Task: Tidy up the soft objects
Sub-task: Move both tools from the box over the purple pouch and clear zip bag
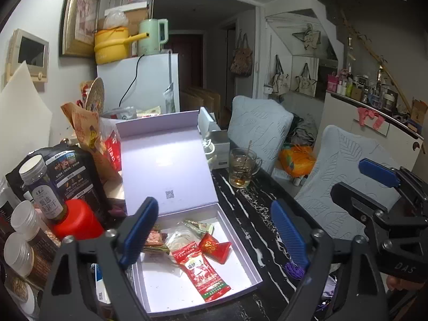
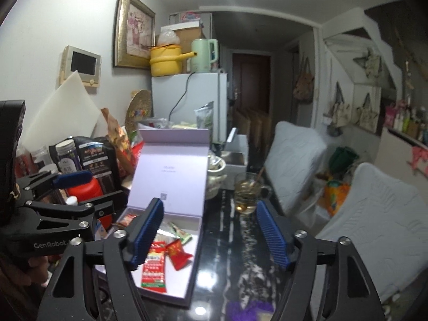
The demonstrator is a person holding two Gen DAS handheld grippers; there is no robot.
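Both the left gripper and right gripper are hanging empty, jaws apart, over the box on the worktop where the snack packets are lying, risking knocking its propped lid shut.
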